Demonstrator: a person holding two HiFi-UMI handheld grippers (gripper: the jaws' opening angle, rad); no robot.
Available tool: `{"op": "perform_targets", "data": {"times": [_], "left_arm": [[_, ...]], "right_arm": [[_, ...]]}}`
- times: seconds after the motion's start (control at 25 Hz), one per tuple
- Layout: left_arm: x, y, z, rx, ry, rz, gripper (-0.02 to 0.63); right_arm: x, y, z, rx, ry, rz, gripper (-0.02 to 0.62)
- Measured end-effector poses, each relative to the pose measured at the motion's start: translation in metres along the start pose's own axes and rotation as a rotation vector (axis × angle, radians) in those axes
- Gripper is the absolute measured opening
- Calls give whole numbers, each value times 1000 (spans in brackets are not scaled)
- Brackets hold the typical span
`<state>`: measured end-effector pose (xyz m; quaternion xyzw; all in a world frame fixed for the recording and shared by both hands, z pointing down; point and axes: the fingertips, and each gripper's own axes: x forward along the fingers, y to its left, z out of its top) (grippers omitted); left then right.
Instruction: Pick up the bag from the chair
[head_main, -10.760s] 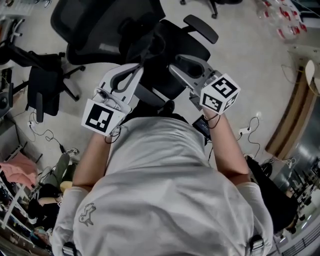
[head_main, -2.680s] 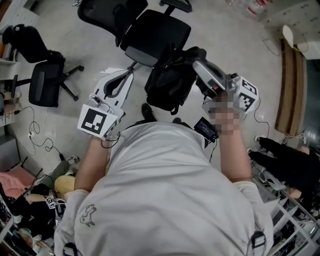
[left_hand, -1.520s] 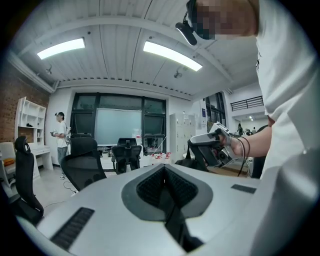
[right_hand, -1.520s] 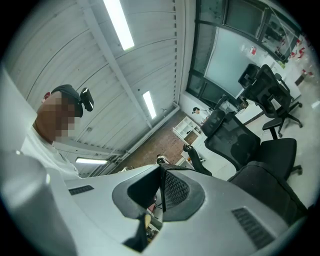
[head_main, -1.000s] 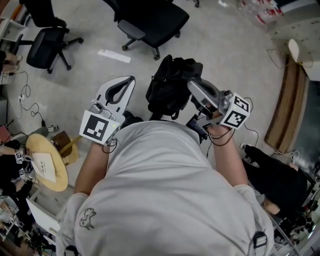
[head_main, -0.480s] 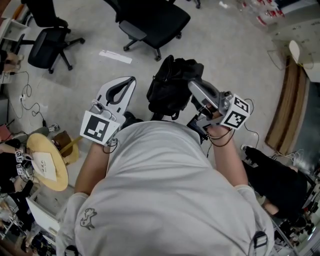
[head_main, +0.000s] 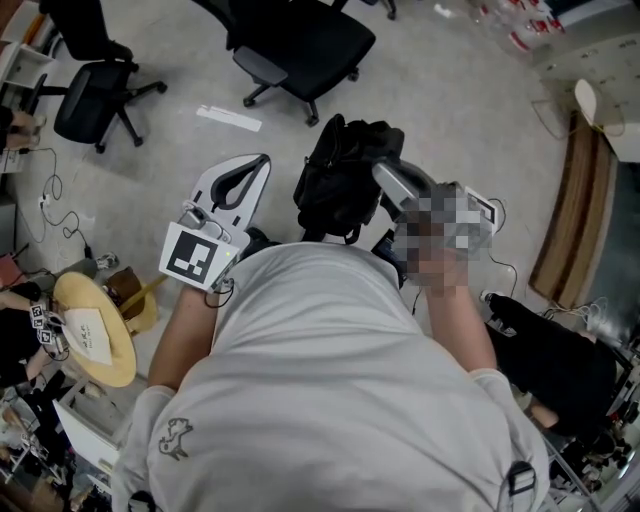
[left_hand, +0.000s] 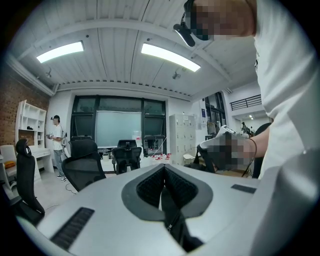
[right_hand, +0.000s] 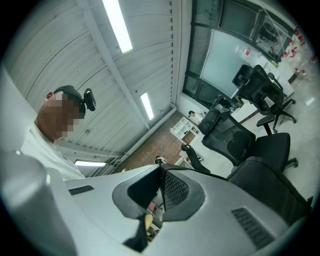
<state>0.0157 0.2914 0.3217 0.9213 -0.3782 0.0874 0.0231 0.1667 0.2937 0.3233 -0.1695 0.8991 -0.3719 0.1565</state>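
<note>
**A:** Where is the black backpack (head_main: 335, 185) hanging at this moment?

**B:** It is hanging just in front of the person, against the right gripper (head_main: 380, 173). It is clear of the black office chair (head_main: 300, 40), which is standing well apart behind it. Whether its bottom is clearing the floor (head_main: 180, 70), I cannot tell from above.

**A:** Is that gripper really gripping it?

**B:** Its jaws are pressing fully together, and a thin dark strap is running out from between them. So I am judging that it is pinching the backpack by a strap or loop.

**A:** And the left gripper (head_main: 263, 160)?

**B:** It is clenched too, with nothing between its pads. It is hovering near the backpack without touching it.

**A:** So what is mattering now?

**B:** The pick-up is looking nearly complete. A load on such a thin strap is probably wanting to swing or slip. I would be squeezing firmly, moving the hand slowly and level, and steering the backpack away from the legs. The free gripper could be steadying it from the side.
</note>
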Motion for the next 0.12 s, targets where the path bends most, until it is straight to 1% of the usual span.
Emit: {"op": "perform_targets", "data": {"times": [0.12], "left_arm": [[4, -2, 1, -2, -8, -13, 12]], "right_arm": [[-2, 0, 6, -3, -3, 1, 34]]}}
